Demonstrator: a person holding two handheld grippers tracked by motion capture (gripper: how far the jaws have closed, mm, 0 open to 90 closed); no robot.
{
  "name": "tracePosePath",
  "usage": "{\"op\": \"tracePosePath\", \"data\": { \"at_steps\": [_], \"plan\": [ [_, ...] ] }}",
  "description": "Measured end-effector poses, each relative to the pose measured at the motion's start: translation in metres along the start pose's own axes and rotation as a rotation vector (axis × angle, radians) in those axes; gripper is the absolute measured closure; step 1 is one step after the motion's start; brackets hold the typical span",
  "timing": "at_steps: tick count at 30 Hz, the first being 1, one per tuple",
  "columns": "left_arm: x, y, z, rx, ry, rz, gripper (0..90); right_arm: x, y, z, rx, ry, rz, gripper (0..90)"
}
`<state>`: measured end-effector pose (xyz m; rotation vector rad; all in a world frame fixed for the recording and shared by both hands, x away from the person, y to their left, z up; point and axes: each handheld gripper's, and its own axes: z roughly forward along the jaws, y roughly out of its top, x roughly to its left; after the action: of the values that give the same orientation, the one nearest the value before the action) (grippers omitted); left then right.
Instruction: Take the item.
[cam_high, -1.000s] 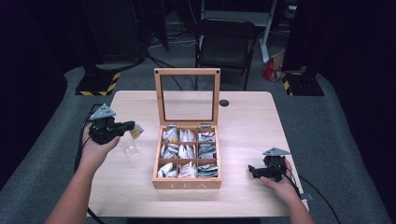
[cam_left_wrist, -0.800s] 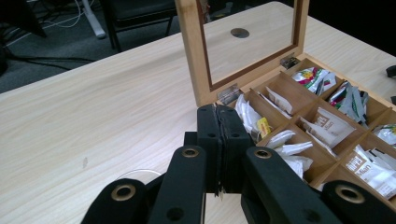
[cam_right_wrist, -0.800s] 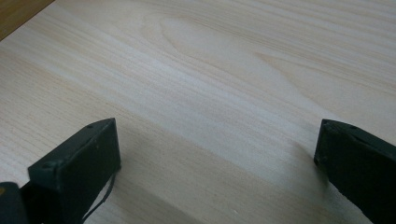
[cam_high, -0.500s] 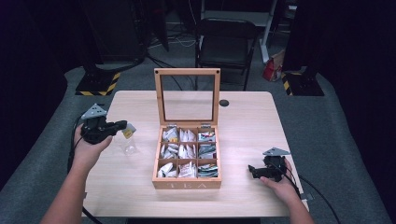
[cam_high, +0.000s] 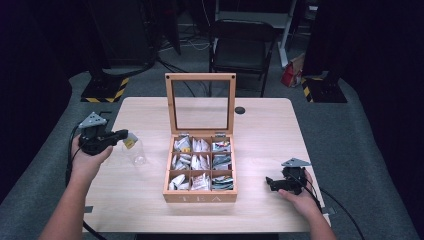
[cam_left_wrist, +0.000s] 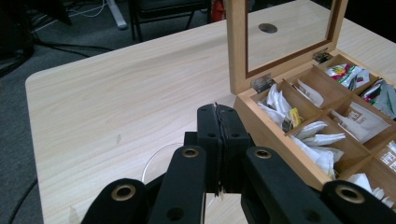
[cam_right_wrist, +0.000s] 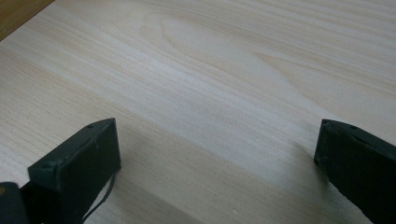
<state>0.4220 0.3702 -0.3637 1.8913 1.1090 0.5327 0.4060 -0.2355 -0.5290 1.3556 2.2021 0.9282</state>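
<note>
Teabag (cam_high: 129, 141) hangs pinched in my left gripper (cam_high: 119, 136) above a clear cup (cam_high: 137, 155) left of the tea box (cam_high: 200, 196). A thin edge-grip could slip, dropping it onto the counter (cam_high: 260, 125). My right gripper (cam_high: 270, 183) rests open, empty.

Tea bag (cam_left_wrist: 218, 140) — mostly hidden between jaws

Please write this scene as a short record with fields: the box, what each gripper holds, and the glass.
box: wooden tea box, glass lid upright, nine compartments of tea bags
left gripper: shut on small yellow-tagged tea bag
right gripper: open, resting on the pale wooden table, nothing between the jaws
glass: clear glass cup, left of the box, just below the tea bag
</note>
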Motion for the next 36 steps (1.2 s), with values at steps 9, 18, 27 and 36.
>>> {"op": "tracePosePath", "data": {
  "at_steps": [9,18,27,36],
  "plan": [
    [0.007,-0.006,0.006,0.021,0.023,-0.011,89.1,0.000,0.000,0.000,0.000,0.000,0.000,0.0],
    [0.016,-0.013,0.018,0.051,0.025,-0.052,89.1,0.000,0.000,0.000,-0.001,0.000,0.000,0.0],
    [0.021,-0.015,0.027,0.070,0.029,-0.074,89.1,0.000,0.000,0.000,0.000,0.000,0.000,0.0],
    [0.021,-0.015,0.033,0.075,0.030,-0.084,89.0,0.000,0.000,0.000,0.000,0.000,0.000,0.0]
  ]
}}
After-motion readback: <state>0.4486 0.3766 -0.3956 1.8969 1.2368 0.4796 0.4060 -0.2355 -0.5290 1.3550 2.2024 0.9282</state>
